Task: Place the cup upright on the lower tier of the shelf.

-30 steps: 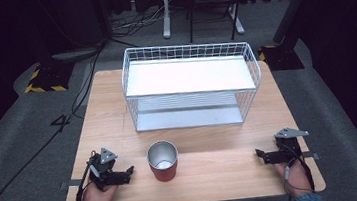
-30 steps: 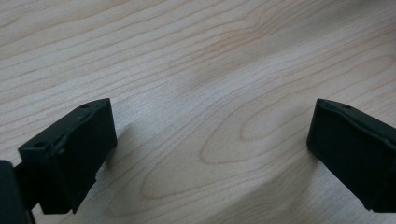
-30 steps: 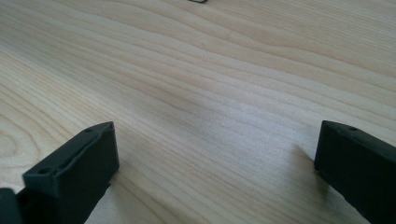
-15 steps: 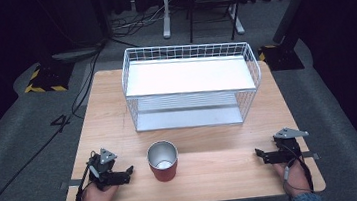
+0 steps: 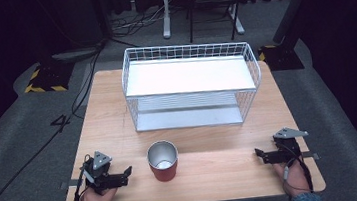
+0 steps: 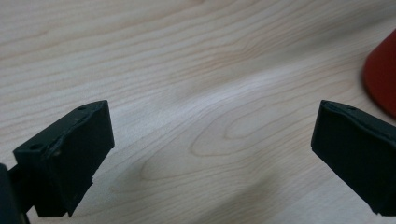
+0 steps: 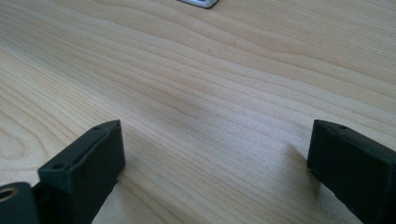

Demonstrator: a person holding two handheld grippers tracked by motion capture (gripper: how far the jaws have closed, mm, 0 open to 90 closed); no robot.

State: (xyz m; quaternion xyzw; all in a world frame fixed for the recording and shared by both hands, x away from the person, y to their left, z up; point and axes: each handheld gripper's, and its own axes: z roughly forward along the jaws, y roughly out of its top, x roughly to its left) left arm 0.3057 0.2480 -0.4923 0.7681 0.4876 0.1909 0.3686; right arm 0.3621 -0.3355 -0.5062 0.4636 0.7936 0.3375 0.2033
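A red cup with a shiny metal inside stands upright near the front of the wooden table. My left gripper rests on the table to the cup's left, pointing toward it. Its jaws have just been opening and stand wide apart, with bare wood between them. The cup's red wall shows at the right edge of the left gripper view. My right gripper lies near the table's front right, pointing left. Its jaws have just been closing a little but are open over bare wood.
A white wire rack with two shelves stands across the back half of the table, and one corner of its base shows in the right gripper view. Cables and chair legs lie on the dark floor beyond.
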